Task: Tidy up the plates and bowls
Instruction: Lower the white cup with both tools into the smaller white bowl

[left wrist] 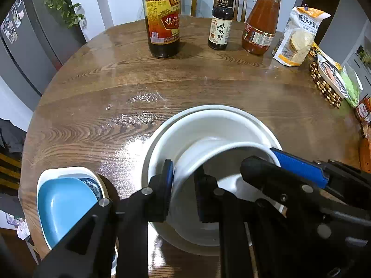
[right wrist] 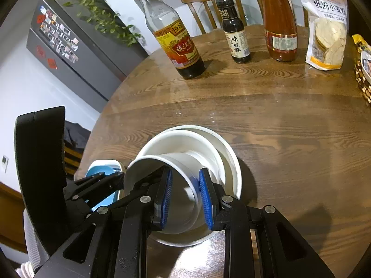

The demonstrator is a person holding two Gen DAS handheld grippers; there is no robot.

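A small white bowl [left wrist: 208, 153] [right wrist: 148, 164] is tipped on its side inside a larger white bowl [left wrist: 185, 134] [right wrist: 180, 139], which is nested in another white dish [left wrist: 255, 120] [right wrist: 229, 157] on the round wooden table [left wrist: 185, 81]. My left gripper [left wrist: 184, 188] is shut on the small bowl's left wall, one pad inside and one outside. My right gripper [right wrist: 185, 197] is shut on the opposite wall; in the left wrist view the right gripper [left wrist: 259, 159] comes in from the right. In the right wrist view the left gripper [right wrist: 113, 177] shows at the bowl's left edge.
A blue dish [left wrist: 62, 203] [right wrist: 99, 170] lies stacked in a white dish with a blue-patterned bowl at the table's near left edge. A vinegar bottle [left wrist: 163, 23], a small dark sauce bottle [left wrist: 221, 18], a red sauce jar [left wrist: 262, 20] and a flour bag [left wrist: 299, 37] stand at the far side. A woven mat with packets [left wrist: 324, 83] lies on the right.
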